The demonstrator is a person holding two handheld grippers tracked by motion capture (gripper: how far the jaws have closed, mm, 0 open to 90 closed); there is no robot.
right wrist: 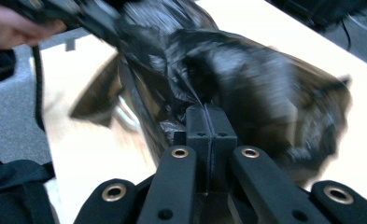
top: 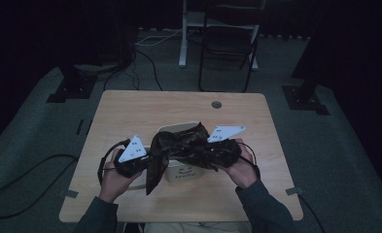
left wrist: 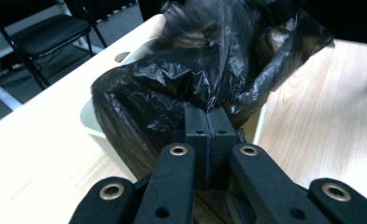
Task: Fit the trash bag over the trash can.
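While both grippers pinch it, the black plastic bag (top: 179, 145) hangs crumpled between them, stretched above the white bin (top: 181, 171) that stands on the wooden table (top: 130, 109). In the left gripper view the bag (left wrist: 172, 88) bulges just ahead of the left gripper (left wrist: 207, 114), whose jaws stand pressed together with a fold of the film caught at their tips; the bin's pale rim (left wrist: 90, 123) shows below and to the left of those jaws, with the film draped over it. In the right gripper view, blurred, the right gripper (right wrist: 204, 112) likewise has its jaws closed tight on a crease of the bag (right wrist: 246, 79), the bulk of the film billowing beyond and to the right of the tips. In the high view the left gripper (top: 147, 162) sits at the bag's left edge, where a loose flap drops down past the bin's side, and the right gripper (top: 213, 150) grips at the bag's right, just over the bin's far corner. Each hand wraps its gripper's body, the left hand (top: 112, 177) nearer the table's front edge, the right hand (top: 242, 167) beside the bin. A black chair (top: 230, 41) stands on the floor beyond the table.
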